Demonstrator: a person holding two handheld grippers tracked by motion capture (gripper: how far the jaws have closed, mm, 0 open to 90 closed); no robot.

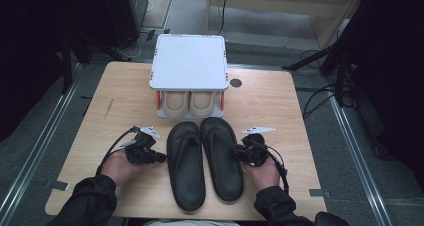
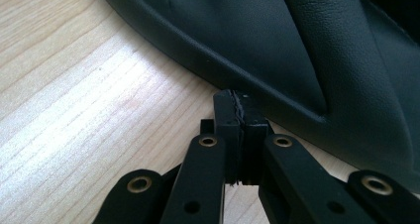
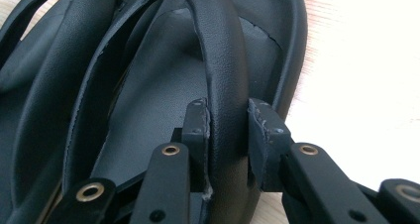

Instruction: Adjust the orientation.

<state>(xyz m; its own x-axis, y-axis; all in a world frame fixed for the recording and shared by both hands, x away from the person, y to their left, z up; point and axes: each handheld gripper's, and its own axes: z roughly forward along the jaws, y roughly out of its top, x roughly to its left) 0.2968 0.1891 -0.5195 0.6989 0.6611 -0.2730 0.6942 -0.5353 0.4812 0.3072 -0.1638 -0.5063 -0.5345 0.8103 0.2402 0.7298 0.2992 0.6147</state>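
Pair of black sandals lies side by side at centre of the wooden surface [image 1: 280,101], toes toward the white shoe rack [image 1: 189,62] at 12 o'clock.

Left sandal [image 1: 185,166], right sandal [image 1: 222,158]. Rack's lower shelf already holds a beige pair [image 1: 189,102].

Right hand-held gripper [image 1: 243,151], at 3 o'clock of the right sandal: jaws partly open, straddling the strap [image 3: 225,85]; left pad against it, a gap at the right pad, so no firm grip.

Left hand-held gripper [image 1: 161,157], at 9 o'clock of the left sandal: jaws fully closed, empty, tips at the sole's edge [image 2: 208,70].

Step, as judged: working the right sandal's strap. Next move calls for either closing on the strap to lift or backing clear.

Room: bare surface left and right of the pair; the rack stands close ahead of the toes, near edge just behind the heels.
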